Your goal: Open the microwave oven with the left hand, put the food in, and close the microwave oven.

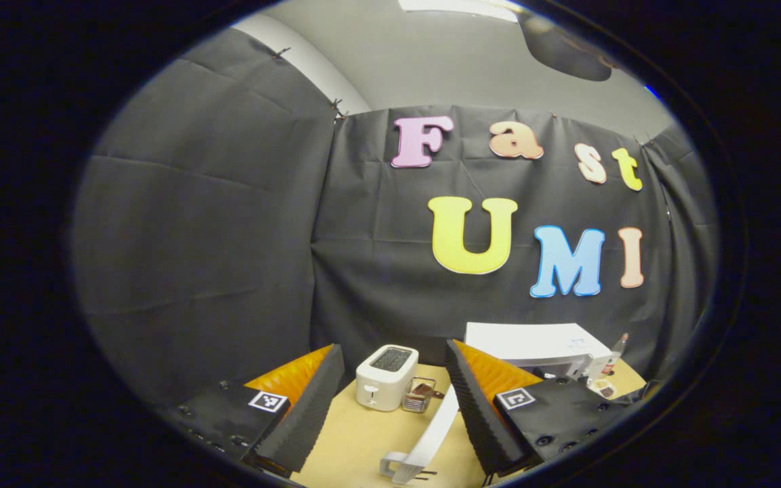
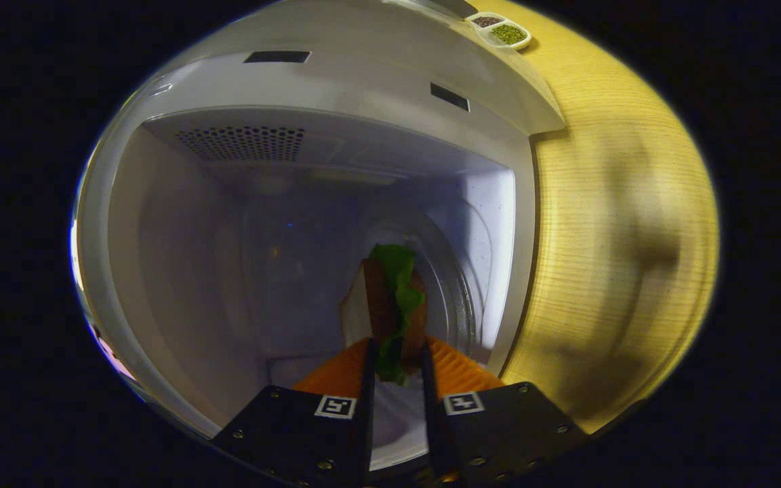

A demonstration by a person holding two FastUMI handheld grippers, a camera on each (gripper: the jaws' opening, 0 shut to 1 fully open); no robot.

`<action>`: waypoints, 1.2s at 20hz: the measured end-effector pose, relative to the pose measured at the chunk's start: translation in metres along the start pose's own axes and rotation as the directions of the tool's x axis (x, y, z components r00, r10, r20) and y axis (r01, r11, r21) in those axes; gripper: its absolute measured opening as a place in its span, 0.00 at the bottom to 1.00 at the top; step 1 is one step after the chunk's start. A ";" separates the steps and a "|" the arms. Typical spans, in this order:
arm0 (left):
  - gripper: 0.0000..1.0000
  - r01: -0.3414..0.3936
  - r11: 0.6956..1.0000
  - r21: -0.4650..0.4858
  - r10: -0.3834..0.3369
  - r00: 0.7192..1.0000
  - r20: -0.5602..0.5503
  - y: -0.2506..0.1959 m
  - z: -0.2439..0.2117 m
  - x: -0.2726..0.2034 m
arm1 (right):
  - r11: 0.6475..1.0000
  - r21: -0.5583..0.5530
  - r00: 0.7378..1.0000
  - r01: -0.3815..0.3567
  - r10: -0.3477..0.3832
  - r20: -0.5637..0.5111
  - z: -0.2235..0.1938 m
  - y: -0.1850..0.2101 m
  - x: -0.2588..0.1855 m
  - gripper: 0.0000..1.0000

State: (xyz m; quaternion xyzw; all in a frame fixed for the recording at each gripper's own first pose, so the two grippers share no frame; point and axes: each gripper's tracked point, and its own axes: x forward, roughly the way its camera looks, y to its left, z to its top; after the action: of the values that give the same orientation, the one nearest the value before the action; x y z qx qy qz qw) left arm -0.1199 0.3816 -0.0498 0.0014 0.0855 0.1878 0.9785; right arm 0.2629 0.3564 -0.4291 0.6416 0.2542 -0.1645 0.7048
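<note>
Glossy smooth microwave cavity [image 2: 180, 271], wood-grain table [image 2: 607, 203], matt cloth wall [image 1: 228, 224]

right gripper [image 2: 396, 359] clamping sandwich [image 2: 387, 298], inside open microwave [image 2: 336, 135], wooden table [image 2: 607, 203]

Around you: black cloth booth wall [image 1: 228, 224] in pinned panels, grey ceiling [image 1: 445, 61] with a bright light panel [image 1: 458, 5], and a pale wood-grain tabletop [image 2: 607, 203] carrying soft shadows.
</note>
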 end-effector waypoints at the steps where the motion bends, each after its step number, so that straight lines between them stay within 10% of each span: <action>1: 0.98 0.013 1.000 -0.001 -0.013 1.000 0.004 -0.005 0.001 0.002 | 1.000 -0.019 1.000 0.008 -0.008 -0.012 -0.001 -0.003 -0.003 0.40; 4: 0.96 0.057 0.998 0.002 -0.057 0.998 0.020 -0.023 0.004 0.007 | 0.986 -0.168 0.999 0.017 -0.024 -0.044 0.007 -0.002 -0.028 0.85; 6: 0.96 0.095 0.995 -0.001 -0.095 0.995 0.034 -0.041 0.009 0.010 | 0.947 -0.321 0.997 0.005 -0.029 -0.068 0.006 0.002 -0.045 0.97; 10: 0.96 0.167 0.986 0.005 -0.167 0.985 0.048 -0.074 0.010 0.015 | 0.794 -0.607 0.997 -0.039 -0.013 -0.081 0.022 0.006 -0.092 0.97; 15: 0.96 0.220 0.975 0.010 -0.220 0.974 0.061 -0.106 0.002 0.013 | 0.412 -0.910 0.999 -0.038 0.017 -0.035 0.060 0.007 -0.181 0.97; 17: 0.96 0.240 0.971 0.005 -0.240 0.970 0.046 -0.118 -0.006 0.011 | 0.309 -0.949 0.997 -0.059 0.074 -0.037 0.070 0.019 -0.217 0.97; 24: 0.98 0.316 0.949 0.022 -0.316 0.948 0.029 -0.161 -0.016 0.006 | 0.226 -0.973 0.960 -0.035 0.277 0.030 0.126 0.071 -0.335 0.97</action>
State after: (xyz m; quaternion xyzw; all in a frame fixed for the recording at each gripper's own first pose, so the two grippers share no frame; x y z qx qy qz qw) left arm -0.0579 0.2333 -0.0719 -0.0009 0.0703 0.0279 0.9971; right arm 0.0474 0.2087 -0.1742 0.0751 0.1644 0.0360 0.9829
